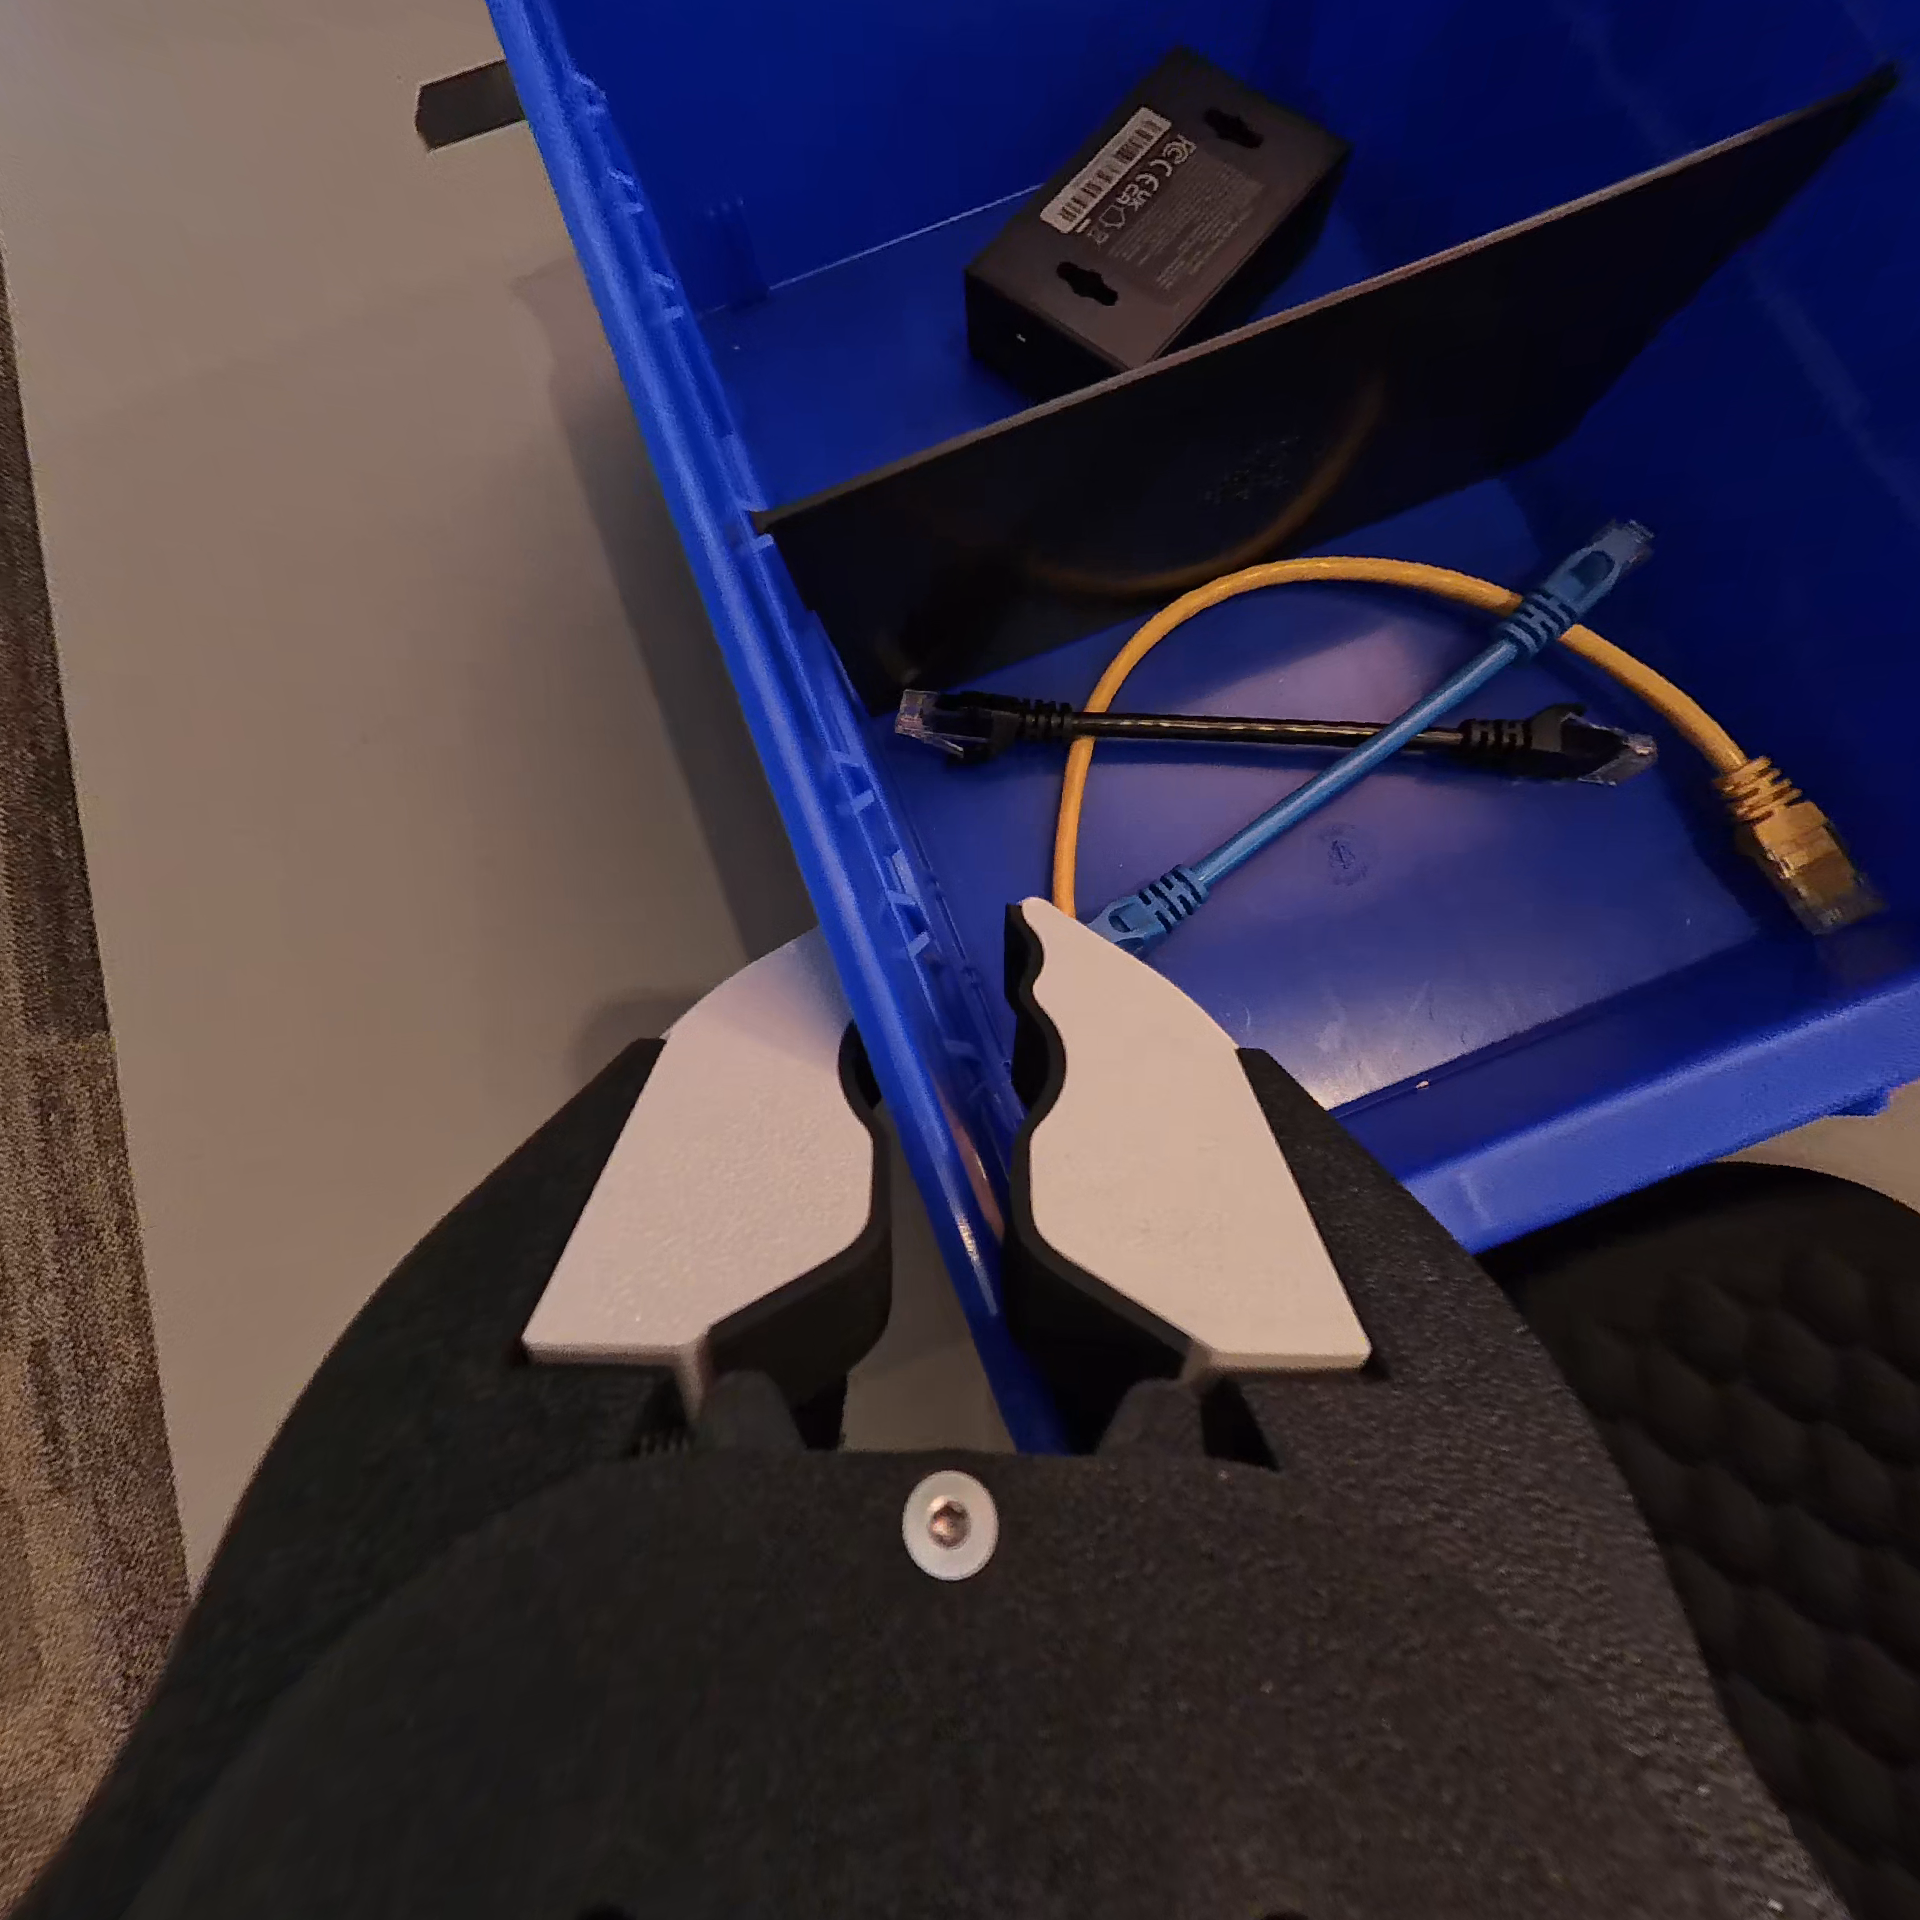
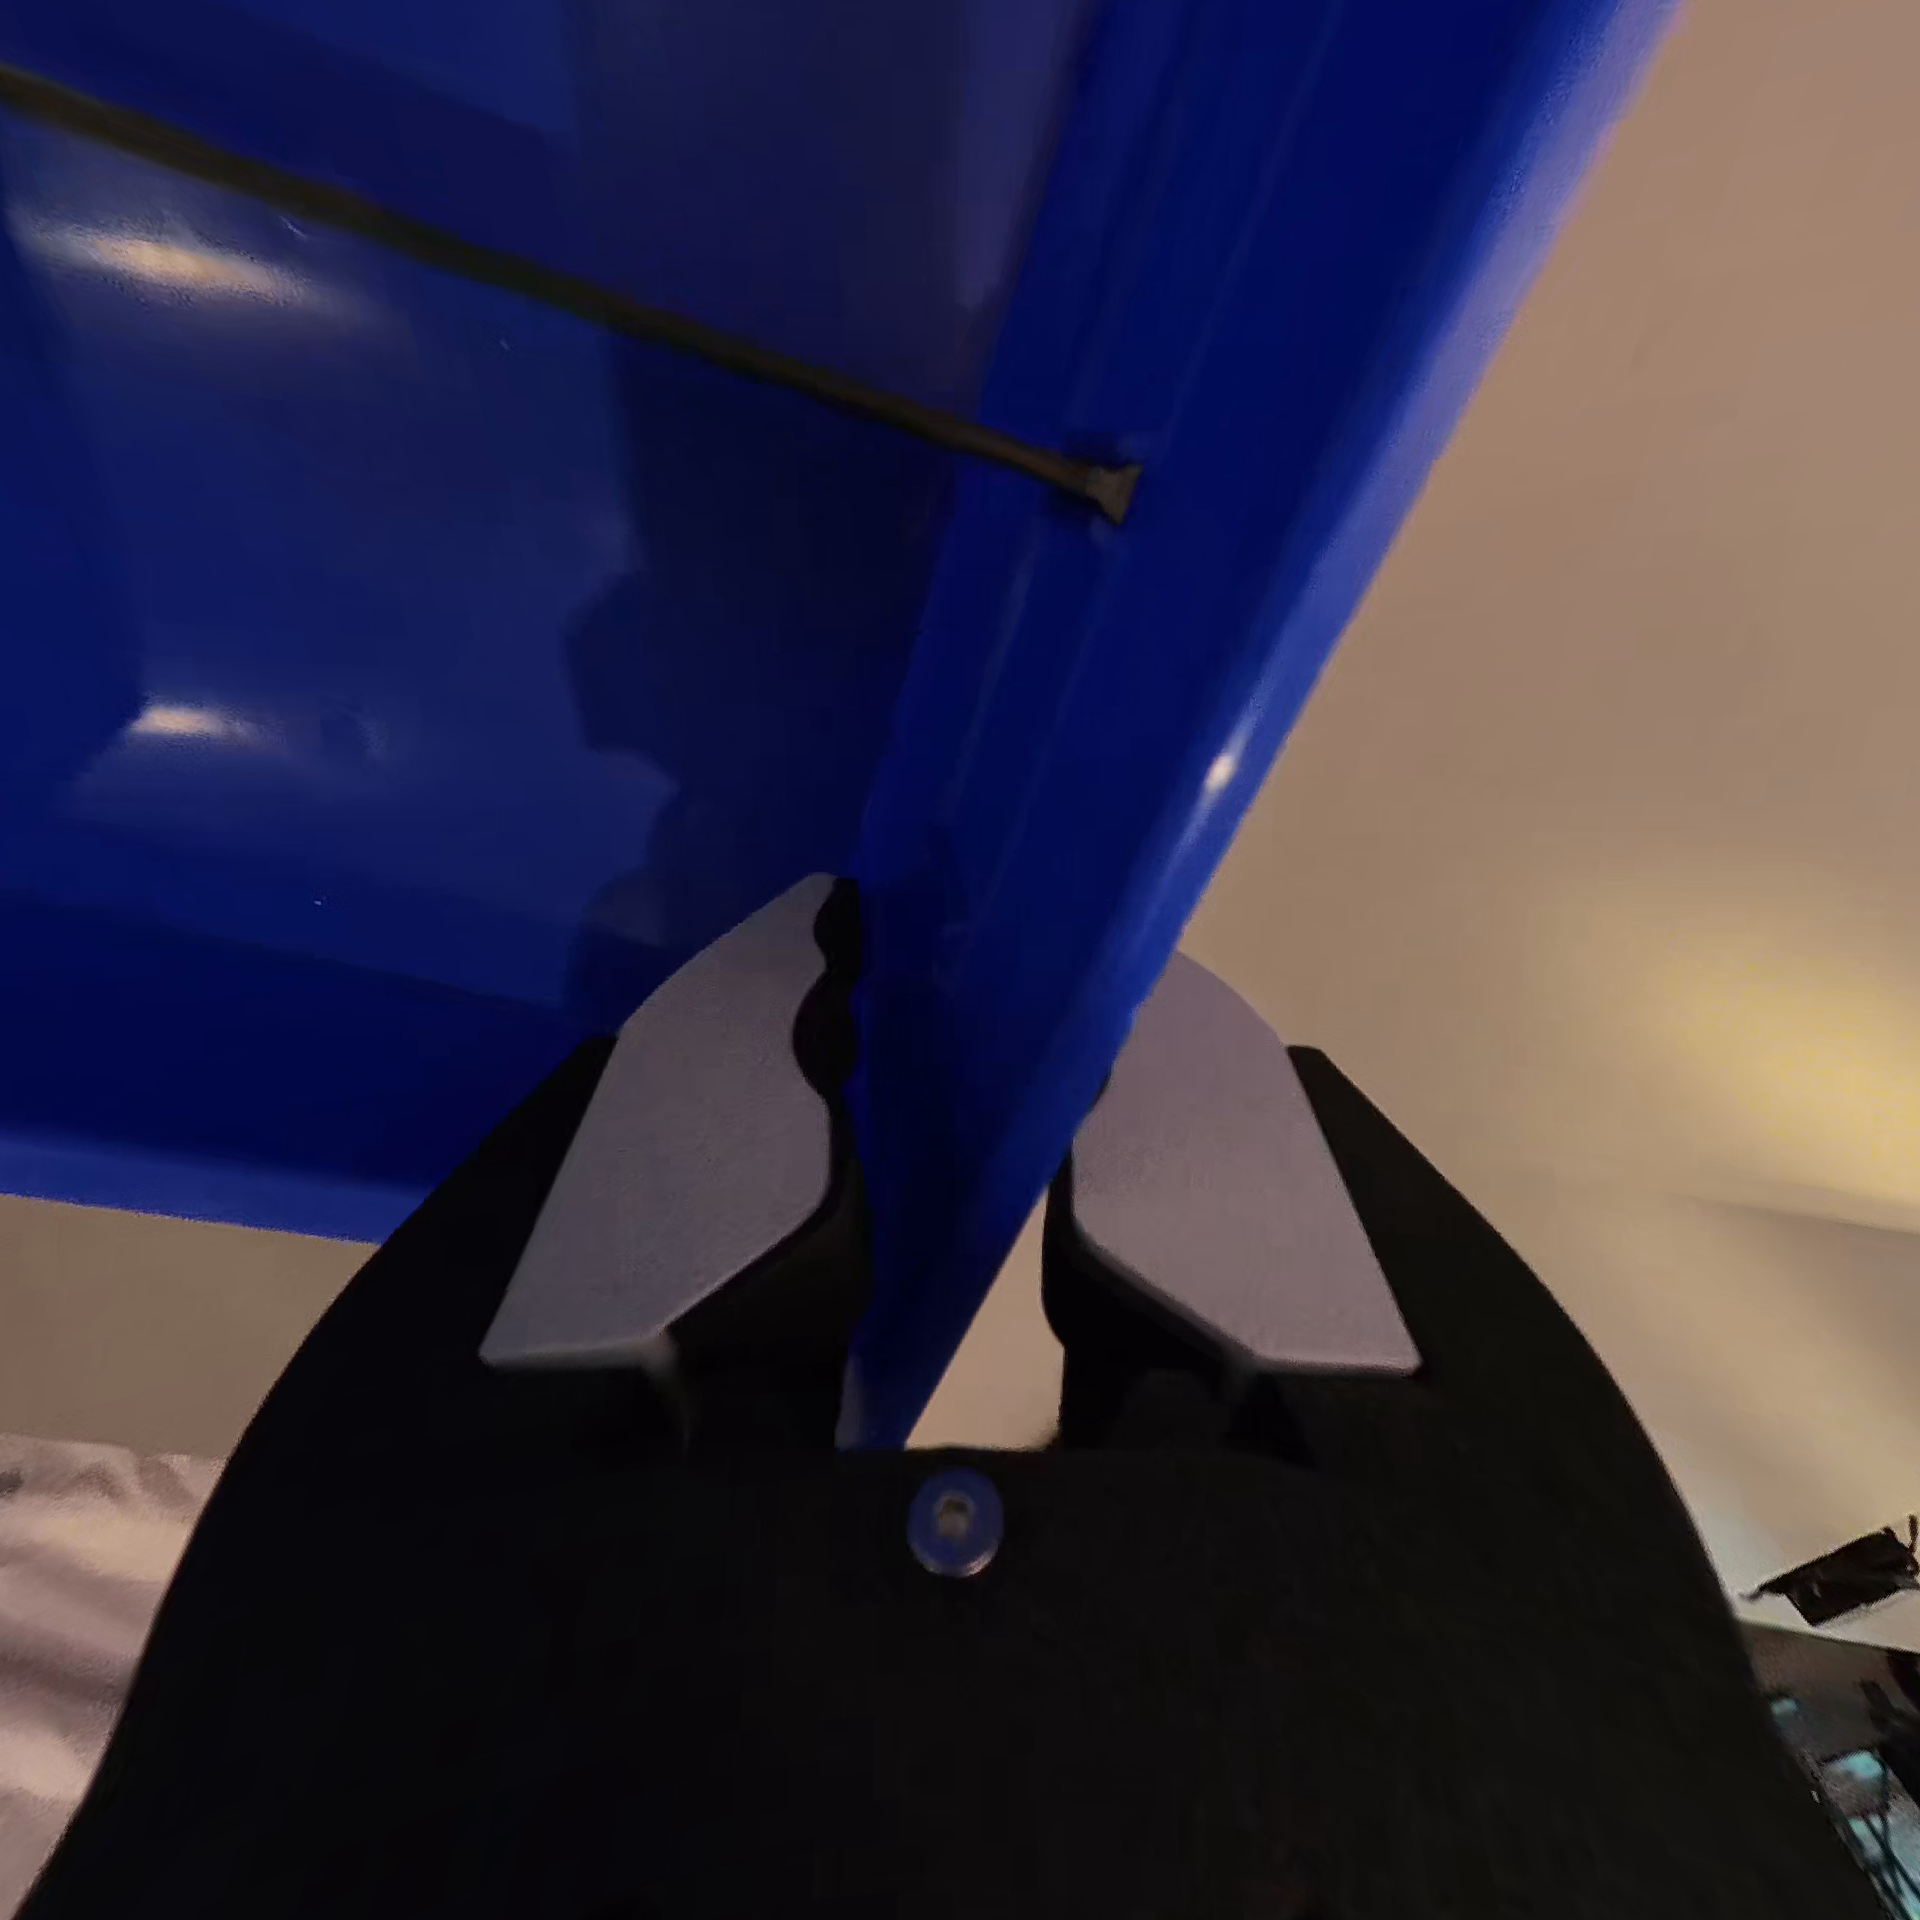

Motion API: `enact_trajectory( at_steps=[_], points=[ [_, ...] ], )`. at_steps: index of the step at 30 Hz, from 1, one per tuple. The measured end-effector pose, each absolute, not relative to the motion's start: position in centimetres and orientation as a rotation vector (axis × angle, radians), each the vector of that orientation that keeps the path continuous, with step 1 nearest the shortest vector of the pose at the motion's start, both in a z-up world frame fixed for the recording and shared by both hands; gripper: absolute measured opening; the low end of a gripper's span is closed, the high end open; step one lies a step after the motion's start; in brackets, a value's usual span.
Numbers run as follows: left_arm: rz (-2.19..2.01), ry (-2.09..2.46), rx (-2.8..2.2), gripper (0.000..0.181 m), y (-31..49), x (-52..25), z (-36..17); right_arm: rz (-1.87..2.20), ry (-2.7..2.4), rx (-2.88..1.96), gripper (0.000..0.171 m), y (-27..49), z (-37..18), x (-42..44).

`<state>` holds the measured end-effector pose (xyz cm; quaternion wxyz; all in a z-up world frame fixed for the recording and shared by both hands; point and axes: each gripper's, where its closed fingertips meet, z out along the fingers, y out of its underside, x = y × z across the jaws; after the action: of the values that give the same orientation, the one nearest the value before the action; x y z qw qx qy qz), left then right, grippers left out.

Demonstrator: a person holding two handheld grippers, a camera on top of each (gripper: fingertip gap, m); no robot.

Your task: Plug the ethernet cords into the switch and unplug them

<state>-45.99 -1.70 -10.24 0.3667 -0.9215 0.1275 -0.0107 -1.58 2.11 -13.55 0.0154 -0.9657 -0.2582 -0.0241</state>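
Pale grey tabletop [image 1: 343,644] with brown carpet [image 1: 52,935] at nine o'clock carries a blue bin [image 1: 1558,1132]. Inside, the black switch [image 1: 1153,213] lies label-up at twelve o'clock behind a dark divider [image 1: 1351,416]; black cord [image 1: 1247,727], blue cord [image 1: 1351,769] and yellow cord [image 1: 1351,577] cross loosely in the nearer compartment. Left gripper [image 1: 935,1039] pinches the bin's side wall, one finger inside, one outside. Right gripper [image 2: 966,1039] straddles the opposite wall [image 2: 1039,831]; whether it presses is unclear. Beige room wall [image 2: 1558,623] lies at three o'clock.
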Motion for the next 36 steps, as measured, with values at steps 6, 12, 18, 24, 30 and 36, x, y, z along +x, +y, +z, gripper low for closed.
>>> enact_trajectory(
  at_steps=[6, 12, 18, 24, 30, 36],
  points=[
    [-0.044, 0.35, -2.354, 0.02, -1.6, -45.4, -10.2, 0.265, -0.712, -3.076, 0.005, 1.4, -13.8, -3.1],
    [-0.087, 0.231, -2.298, 0.05, -1.5, -45.6, -9.6, 0.258, -0.714, -3.08, 0.004, 1.9, -13.8, -2.2],
    [0.048, 0.168, -2.266, 0.062, -3.7, -46.9, -8.4, 0.274, -0.709, -3.081, 0.004, 2.4, -13.8, -1.0],
    [0.044, 0.14, -2.276, 0.06, -5.1, -46.4, -8.2, 0.266, -0.685, -3.086, 0.004, 3.1, -13.8, 1.7],
    [0.013, 0.114, -2.296, 0.057, -4.7, -46.0, -8.9, 0.258, -0.641, -3.101, 0.003, 4.1, -13.9, 5.6],
    [0.058, 0.112, -2.309, 0.056, -4.5, -45.7, -10.1, 0.262, -0.585, -3.118, 0.003, 5.2, -13.9, 10.2]
  ],
)
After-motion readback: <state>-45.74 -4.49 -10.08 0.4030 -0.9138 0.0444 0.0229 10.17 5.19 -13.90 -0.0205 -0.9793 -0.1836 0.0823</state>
